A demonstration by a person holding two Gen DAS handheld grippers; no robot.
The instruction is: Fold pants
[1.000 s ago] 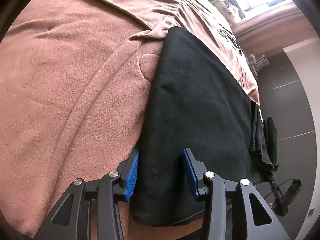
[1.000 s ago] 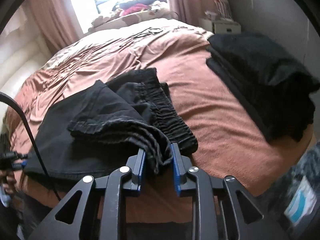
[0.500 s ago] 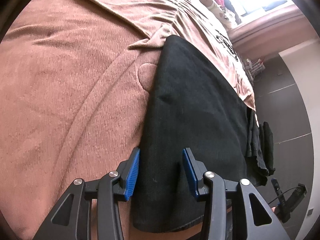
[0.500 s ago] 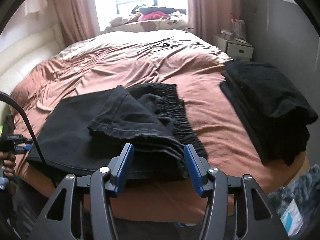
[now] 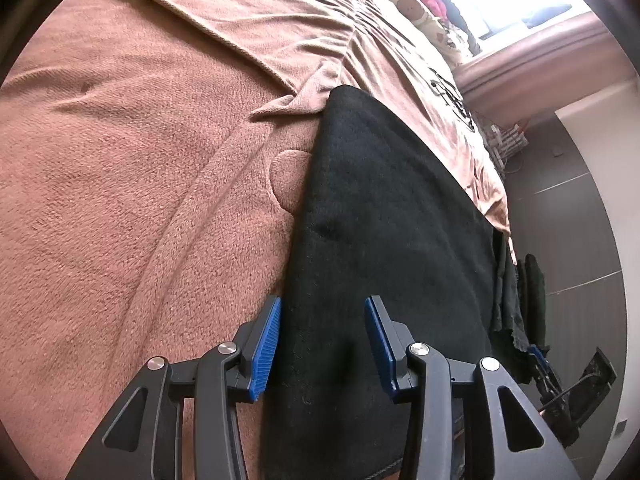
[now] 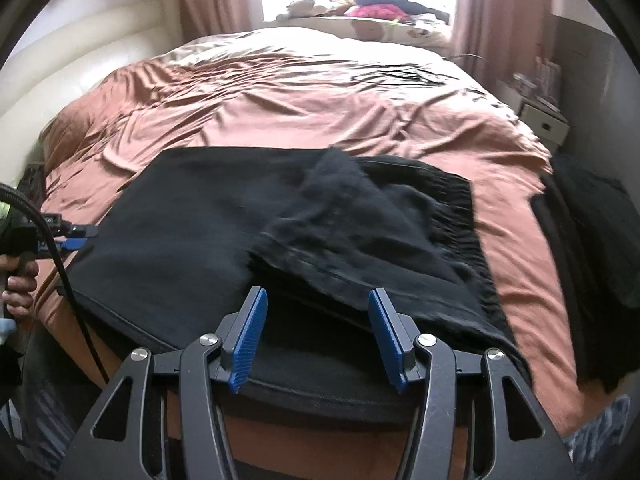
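Black pants (image 6: pixel 192 208) lie spread across the near end of the bed, with the leg ends folded over (image 6: pixel 352 220) toward the gathered waistband (image 6: pixel 468 216). My right gripper (image 6: pixel 317 294) stands open just short of the folded edge, and its pads touch no cloth. In the left wrist view the pants (image 5: pixel 392 220) run away from me as a flat dark panel. My left gripper (image 5: pixel 322 304) hovers open over their near left edge, nothing pinched. It also shows in the right wrist view as the left gripper (image 6: pixel 74 238) at the pants' left side, held by a hand (image 6: pixel 20 280).
The bed is covered by a brown fleece blanket (image 5: pixel 120 160) and a rumpled sheet (image 6: pixel 300 92). A second pile of black clothes (image 6: pixel 592 240) lies at the bed's right edge. A nightstand (image 6: pixel 544 120) stands beyond it, and a cable (image 6: pixel 56 264) hangs at the left.
My right gripper opened and let go of the bunched leg ends, which now lie on the pants. It drew back and rolled level. The left gripper stayed put.
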